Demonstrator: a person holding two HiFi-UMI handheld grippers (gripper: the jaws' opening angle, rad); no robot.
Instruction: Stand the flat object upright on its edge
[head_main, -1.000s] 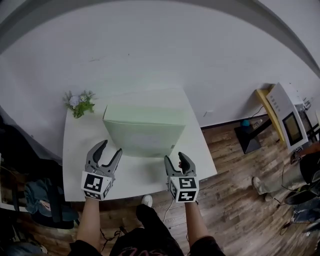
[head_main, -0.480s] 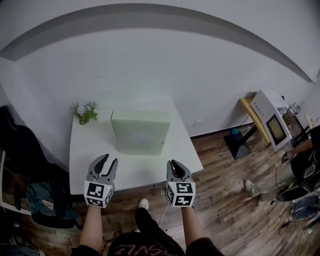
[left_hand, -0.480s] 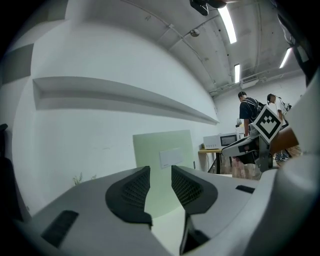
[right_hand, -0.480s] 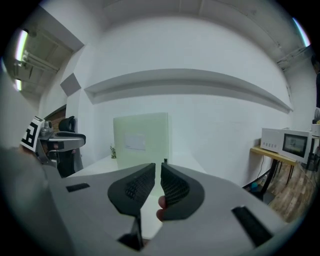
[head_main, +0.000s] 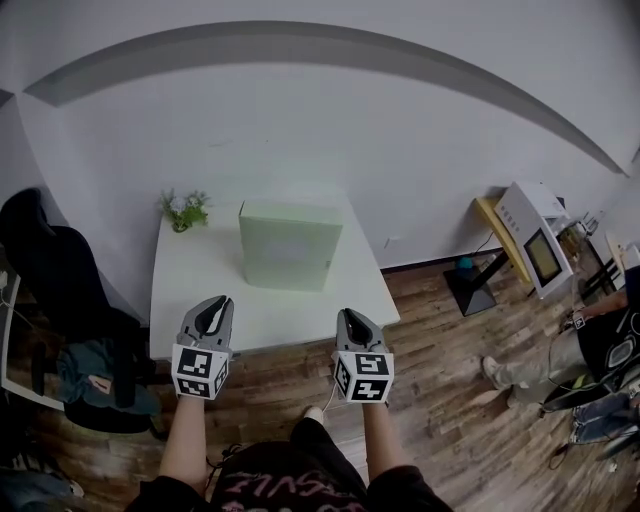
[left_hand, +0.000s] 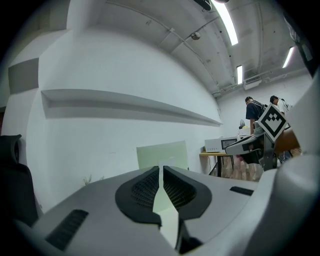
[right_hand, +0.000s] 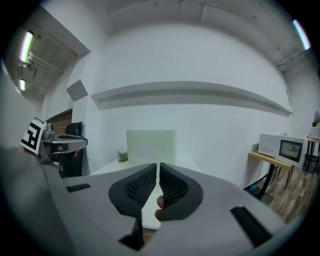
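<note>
The flat pale green box (head_main: 290, 245) stands upright on its edge on the white table (head_main: 200, 295), close to the wall. Both grippers hang over the wooden floor in front of the table's near edge, well apart from the box. My left gripper (head_main: 215, 305) has just been closing and is now shut with nothing between its pads. My right gripper (head_main: 352, 318) has closed too and is shut and empty. The box (left_hand: 162, 152) shows beyond the left gripper (left_hand: 160, 170), and the box (right_hand: 150, 145) stands straight ahead of the right gripper (right_hand: 158, 167).
A small potted plant (head_main: 185, 210) stands at the table's back left corner. A dark chair with bags (head_main: 60, 290) is left of the table. A side table with a white appliance (head_main: 530, 230) and a seated person (head_main: 610, 345) are at the right.
Both grippers have drawn back from the box and off the table's front edge. Their jaws went from open to shut. The box stays upright.
</note>
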